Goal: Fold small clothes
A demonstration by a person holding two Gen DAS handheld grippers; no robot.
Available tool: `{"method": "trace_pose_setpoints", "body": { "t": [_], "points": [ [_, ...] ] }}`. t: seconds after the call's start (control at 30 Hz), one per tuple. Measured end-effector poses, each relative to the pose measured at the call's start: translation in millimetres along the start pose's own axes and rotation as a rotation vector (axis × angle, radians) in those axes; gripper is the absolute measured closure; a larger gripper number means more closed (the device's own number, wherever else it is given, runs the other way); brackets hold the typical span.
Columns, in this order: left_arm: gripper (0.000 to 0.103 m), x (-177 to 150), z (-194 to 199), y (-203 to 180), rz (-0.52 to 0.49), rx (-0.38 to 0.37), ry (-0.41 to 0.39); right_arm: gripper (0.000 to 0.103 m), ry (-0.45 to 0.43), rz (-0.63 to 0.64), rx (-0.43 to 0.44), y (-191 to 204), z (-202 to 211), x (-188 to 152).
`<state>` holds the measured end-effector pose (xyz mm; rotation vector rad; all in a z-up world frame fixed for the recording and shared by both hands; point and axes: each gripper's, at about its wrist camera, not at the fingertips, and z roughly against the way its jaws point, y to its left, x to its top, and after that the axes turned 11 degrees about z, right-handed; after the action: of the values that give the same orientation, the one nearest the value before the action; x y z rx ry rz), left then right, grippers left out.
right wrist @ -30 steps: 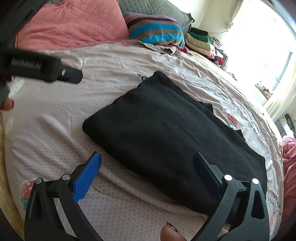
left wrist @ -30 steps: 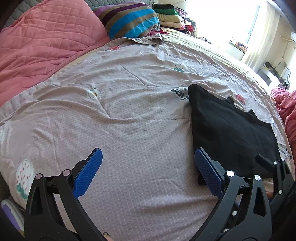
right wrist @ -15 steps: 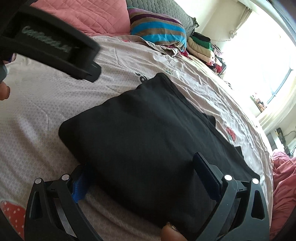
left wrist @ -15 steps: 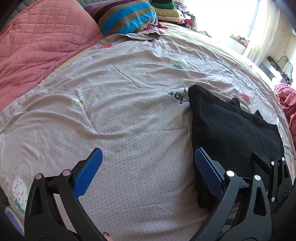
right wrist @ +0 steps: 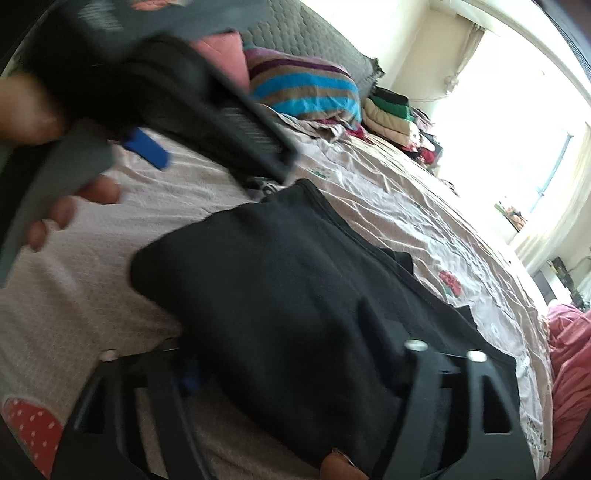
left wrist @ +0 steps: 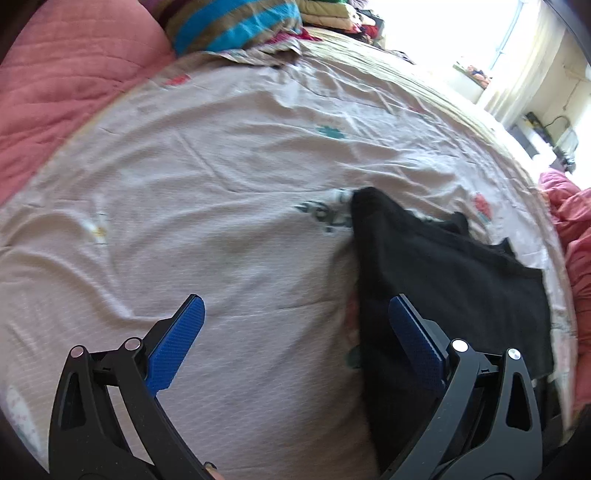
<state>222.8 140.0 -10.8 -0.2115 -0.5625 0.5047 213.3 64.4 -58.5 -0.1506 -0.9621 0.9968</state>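
A folded black garment [left wrist: 454,280] lies flat on the grey-pink patterned bedsheet [left wrist: 229,206], right of centre in the left wrist view. My left gripper [left wrist: 295,325] is open and empty, its right finger at the garment's left edge. In the right wrist view the garment [right wrist: 295,288] fills the middle. My right gripper [right wrist: 280,354] has its fingers wide apart around the garment's near edge, the left pad hidden under the cloth. The left gripper [right wrist: 147,147] shows blurred at the upper left there, held by a hand.
A pink quilt [left wrist: 55,92] and a striped pillow [left wrist: 236,26] lie at the head of the bed. Stacked folded clothes [right wrist: 391,114] sit beyond the pillow. Crumpled pink bedding [left wrist: 572,229] lies at the right edge. A bright window [right wrist: 517,122] is behind.
My right gripper has pushed forward so the garment's near edge now lies between its fingers. My left gripper has moved forward and closer to the garment's left edge.
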Motion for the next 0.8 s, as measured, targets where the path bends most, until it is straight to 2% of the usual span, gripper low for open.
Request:
{"method": "trace_pose_setpoints", "body": {
  "t": [0.03, 0.07, 0.1, 0.27, 0.37, 0.5, 0.57, 0.63, 0.67, 0.73, 0.8],
  "points": [
    [0.01, 1.7, -4.1, -2.5, 0.015, -0.028, 0.022, 0.065, -0.01, 0.001, 0.024, 1.0, 2.0, -0.7],
    [0.01, 2.6, -7.7, -5.2, 0.021, -0.041, 0.036, 0.078, -0.02, 0.003, 0.035, 2.0, 4.1, -0.5],
    [0.01, 3.1, -11.3, -7.7, 0.025, -0.052, 0.05, 0.086, -0.035, 0.009, 0.026, 3.2, 7.7, -0.1],
    [0.01, 3.3, -26.3, -22.0, 0.054, -0.102, 0.112, 0.089, -0.073, -0.043, 0.043, -6.1, 18.2, -3.1],
    [0.01, 1.2, -24.0, -33.3, 0.052, -0.142, 0.105, 0.089, -0.098, -0.081, 0.052, -12.6, 28.4, -5.9],
    [0.01, -1.4, -17.0, -47.5, 0.023, -0.158, 0.083, 0.09, -0.124, -0.138, 0.052, -22.7, 41.8, -8.7],
    [0.023, -2.2, -12.4, -54.8, 0.016, -0.182, 0.08, 0.09, -0.134, -0.156, 0.043, -26.9, 46.4, -10.5],
    [0.046, -3.2, -8.1, -62.3, 0.006, -0.2, 0.077, 0.091, -0.141, -0.176, 0.038, -30.9, 51.3, -12.4],
    [0.051, -4.2, -4.7, -68.3, -0.008, -0.208, 0.073, 0.091, -0.145, -0.182, 0.034, -32.4, 53.1, -13.3],
    [0.072, -5.5, 1.1, -77.3, -0.03, -0.224, 0.068, 0.091, -0.152, -0.193, 0.024, -35.7, 57.0, -15.8],
    [0.076, -7.2, 8.8, -88.4, -0.055, -0.229, 0.054, 0.092, -0.162, -0.21, 0.013, -40.5, 61.9, -19.2]
  ]
}}
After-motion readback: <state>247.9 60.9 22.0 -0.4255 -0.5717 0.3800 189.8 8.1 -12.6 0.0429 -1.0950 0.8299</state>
